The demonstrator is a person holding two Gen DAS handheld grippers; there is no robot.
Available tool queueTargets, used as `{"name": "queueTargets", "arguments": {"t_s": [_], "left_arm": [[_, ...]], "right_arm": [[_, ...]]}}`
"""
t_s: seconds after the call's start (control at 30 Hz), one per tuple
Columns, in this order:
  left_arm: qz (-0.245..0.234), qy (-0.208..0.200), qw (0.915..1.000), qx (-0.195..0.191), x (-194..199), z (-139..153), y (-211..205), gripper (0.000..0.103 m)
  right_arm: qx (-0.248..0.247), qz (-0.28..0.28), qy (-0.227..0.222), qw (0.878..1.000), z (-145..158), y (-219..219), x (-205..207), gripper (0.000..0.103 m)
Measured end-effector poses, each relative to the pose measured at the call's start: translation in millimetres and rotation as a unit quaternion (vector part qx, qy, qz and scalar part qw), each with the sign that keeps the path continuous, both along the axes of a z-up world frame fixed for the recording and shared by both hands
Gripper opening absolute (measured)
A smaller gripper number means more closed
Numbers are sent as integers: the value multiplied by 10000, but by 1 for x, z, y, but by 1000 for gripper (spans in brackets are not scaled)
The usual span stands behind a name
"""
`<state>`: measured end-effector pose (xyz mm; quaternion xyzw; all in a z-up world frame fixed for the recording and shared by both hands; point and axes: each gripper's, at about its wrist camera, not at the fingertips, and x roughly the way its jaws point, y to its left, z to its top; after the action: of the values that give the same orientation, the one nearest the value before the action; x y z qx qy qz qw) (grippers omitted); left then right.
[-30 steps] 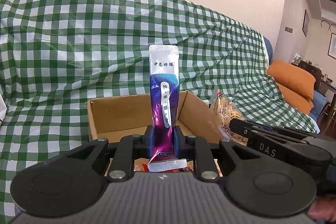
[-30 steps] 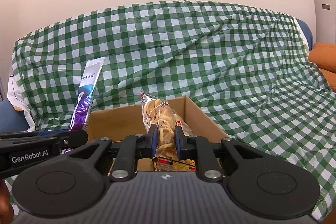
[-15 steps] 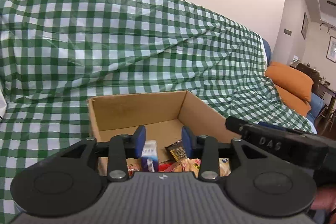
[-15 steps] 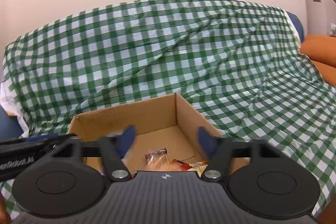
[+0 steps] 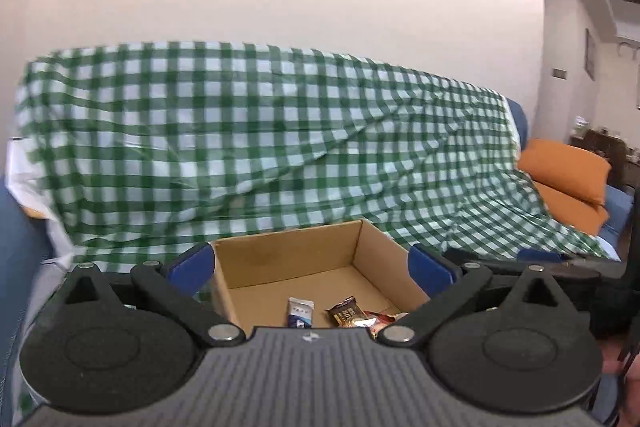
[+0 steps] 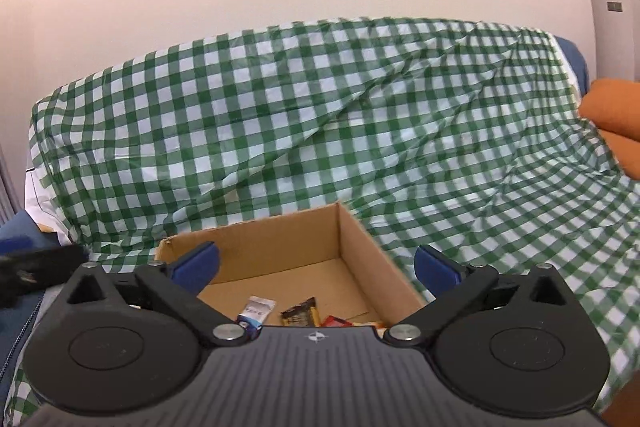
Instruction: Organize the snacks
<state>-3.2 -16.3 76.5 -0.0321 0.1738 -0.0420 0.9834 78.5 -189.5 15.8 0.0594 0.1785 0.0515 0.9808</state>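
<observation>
An open cardboard box [image 5: 280, 259] stands on the checked cloth, just ahead of both grippers. On its floor lie a white and blue sachet [image 5: 300, 311], a brown packet [image 5: 346, 313] and a red packet [image 5: 380, 319]. My left gripper [image 5: 310, 267] hovers at the box's near side, its jaws opening wide with nothing between them. The right wrist view shows the same box [image 6: 280, 243], sachet [image 6: 256, 311] and brown packet [image 6: 300, 313]. There my right gripper [image 6: 316, 267] is also opening, its blue pads [image 6: 196, 265] far apart and bare.
A green and white checked cloth [image 5: 280, 147] covers the sofa behind and around the box. Orange cushions [image 5: 564, 179] lie at the far right. A plain wall rises behind. The other gripper shows as a dark shape at the right edge [image 5: 560, 263].
Both grippers let go: the purple sachet left the left jaws and the bag of crisps left the right jaws. Both jaws spread wide, and both grippers rose and drew back from the box.
</observation>
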Motion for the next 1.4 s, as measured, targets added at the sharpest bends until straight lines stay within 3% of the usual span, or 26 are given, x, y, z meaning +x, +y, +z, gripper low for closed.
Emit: {"name": "queueTargets", "arguments": {"t_s": [0.1,0.2,0.3,0.43,0.5,0.7,1.4], "left_arm": [[122,195,9997,-67,-15,-8,-11,103],[307,430,9986,-24,-26,-36,-17,103],[521,1035,9932,92,-29,-64,-18,103],[463,1415,9889,41,-17,-78,-16,103],[528,1564,9862,109,-12,-83,-16,103],[732,1959,9778,-154,-3,-96,-8,103],[798,2077,9748,-155,1,-99,-11,103]], "right_arm": [[2,-35,141,9999,-7,-15,-15,103],[26,-241,626,9977,-21,-22,-21,103],[-183,-53,614,9979,-27,-23,-27,103],[-609,94,844,9945,-36,-19,-25,103],[-658,178,998,9927,-41,-17,-24,103],[-712,190,1190,9902,-46,-12,-18,103],[-891,517,1275,9865,-49,-1,-16,103]]}}
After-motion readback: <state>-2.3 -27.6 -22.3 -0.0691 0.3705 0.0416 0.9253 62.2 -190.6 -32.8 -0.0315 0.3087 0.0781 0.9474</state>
